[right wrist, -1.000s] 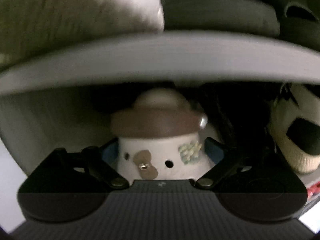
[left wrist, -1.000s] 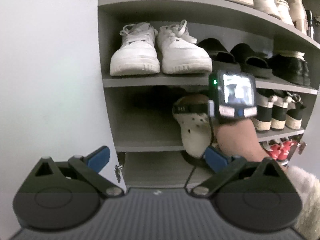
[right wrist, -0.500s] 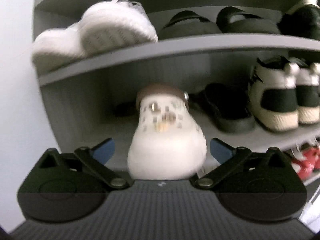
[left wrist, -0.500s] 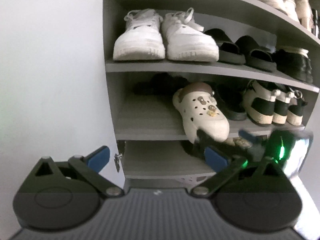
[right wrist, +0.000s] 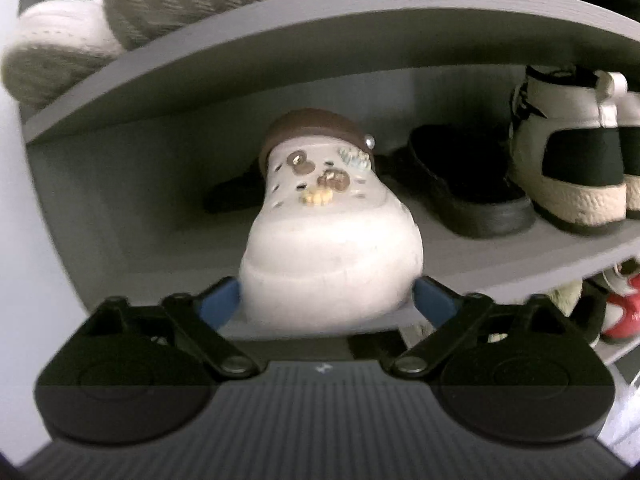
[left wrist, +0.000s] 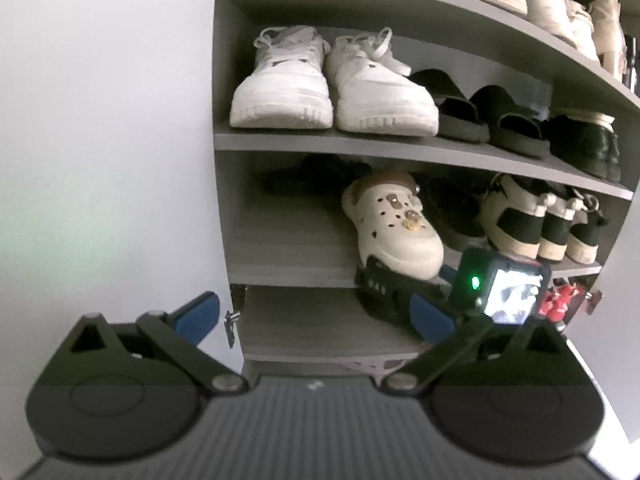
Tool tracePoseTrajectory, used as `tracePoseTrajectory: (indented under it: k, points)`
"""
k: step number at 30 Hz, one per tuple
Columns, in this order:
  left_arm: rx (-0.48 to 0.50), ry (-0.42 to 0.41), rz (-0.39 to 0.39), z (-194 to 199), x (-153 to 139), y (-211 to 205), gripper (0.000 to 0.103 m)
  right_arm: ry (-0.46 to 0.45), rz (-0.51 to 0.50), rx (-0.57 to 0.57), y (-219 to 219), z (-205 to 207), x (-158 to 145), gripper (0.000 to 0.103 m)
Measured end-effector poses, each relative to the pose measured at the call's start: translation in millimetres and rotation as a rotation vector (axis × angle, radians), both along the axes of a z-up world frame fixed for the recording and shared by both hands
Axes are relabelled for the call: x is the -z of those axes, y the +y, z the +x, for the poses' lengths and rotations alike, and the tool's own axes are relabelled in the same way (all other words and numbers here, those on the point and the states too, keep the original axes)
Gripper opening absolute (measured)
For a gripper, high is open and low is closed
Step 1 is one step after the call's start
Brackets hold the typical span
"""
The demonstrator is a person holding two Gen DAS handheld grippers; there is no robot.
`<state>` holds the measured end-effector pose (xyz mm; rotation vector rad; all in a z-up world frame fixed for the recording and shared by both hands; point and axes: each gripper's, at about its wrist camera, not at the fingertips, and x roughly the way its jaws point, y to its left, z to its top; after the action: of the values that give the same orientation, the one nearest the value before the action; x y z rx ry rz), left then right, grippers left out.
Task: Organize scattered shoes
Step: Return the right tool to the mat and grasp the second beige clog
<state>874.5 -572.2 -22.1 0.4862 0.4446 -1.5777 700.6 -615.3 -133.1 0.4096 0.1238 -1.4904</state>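
Note:
A white clog (right wrist: 332, 248) with a brown strap and charms rests on the middle shelf (right wrist: 500, 256) of a grey shoe rack, its toe at the shelf's front edge. My right gripper (right wrist: 328, 304) is open. Its blue fingertips (right wrist: 220, 304) stand on either side of the toe without pressing on it. In the left wrist view the same clog (left wrist: 394, 224) sits on the shelf, and the right gripper (left wrist: 404, 284) is low in front of it. My left gripper (left wrist: 314, 316) is open and holds nothing, back from the rack.
White sneakers (left wrist: 332, 88) and black slides (left wrist: 480, 116) fill the shelf above. A black slipper (right wrist: 468, 192) and black-and-white sandals (right wrist: 568, 168) stand right of the clog. Red shoes (right wrist: 620, 312) sit on the lowest shelf. A white wall (left wrist: 100, 120) lies left of the rack.
The right gripper let go of the clog, which now rests on the middle shelf, and has drawn back and down with its jaws wider. The left gripper has hardly moved.

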Motion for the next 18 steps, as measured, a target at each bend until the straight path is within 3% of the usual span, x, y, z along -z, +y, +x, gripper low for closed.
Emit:
tracePoseTrajectory:
  k: [7, 10, 15, 18]
  points:
    - [0.019, -0.010, -0.008, 0, -3, 5, 0.103, -0.007, -0.045, -0.095, 59, -21, 37, 0.103]
    - [0.004, 0.011, 0.024, 6, -2, 1, 0.103, 0.039, 0.045, -0.127, 97, -33, 81, 0.103]
    - [0.000, 0.068, 0.073, 9, -2, 0, 0.103, -0.033, 0.376, -0.107, 153, -52, 187, 0.103]
    - [0.021, 0.101, 0.107, 6, 3, 3, 0.103, -0.039, 0.440, -0.108, 172, -44, 224, 0.103]
